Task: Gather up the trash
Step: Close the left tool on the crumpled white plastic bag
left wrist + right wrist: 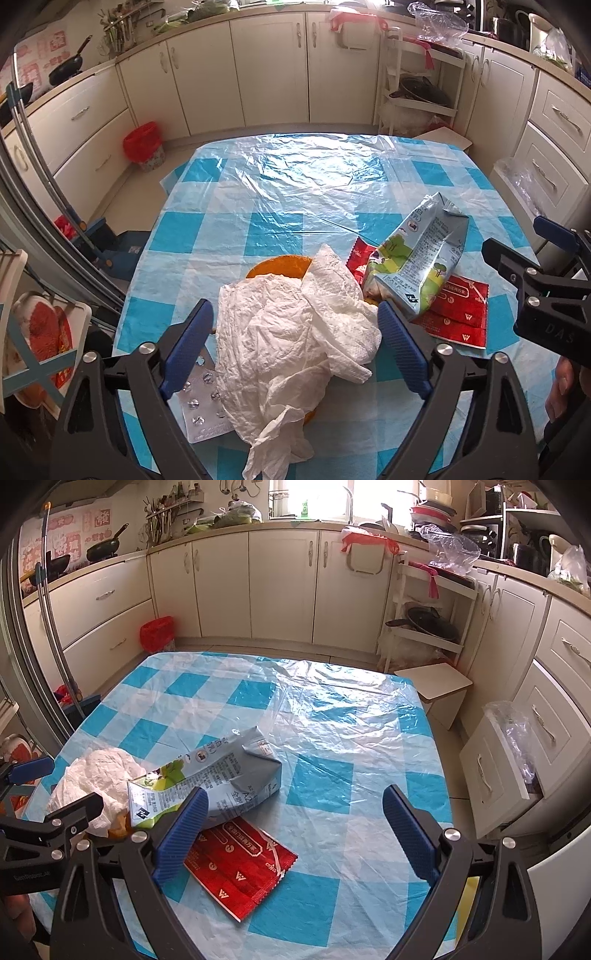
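Note:
A crumpled white tissue (pixel 288 332) lies on something orange (pixel 277 266) on the blue-checked table (pixel 295 177). My left gripper (pixel 295 314) is open and straddles the tissue, its blue pads close to both sides. A silver blister pack (pixel 199 406) lies under the tissue's left edge. To the right, a flattened milk carton (pixel 417 258) rests on a red wrapper (pixel 458 314). My right gripper (pixel 295 795) is open above bare tablecloth; its left finger (pixel 181 838) overlaps the carton (pixel 221 775) and the wrapper (pixel 240 864). The tissue (pixel 99 775) shows at the left.
A red-lined bin (pixel 157 633) stands on the floor beyond the table's far left corner. A white rack with pans (pixel 424 624), a low stool (pixel 432 683) and an open drawer holding a clear bag (pixel 509 731) are on the right. Cabinets ring the room.

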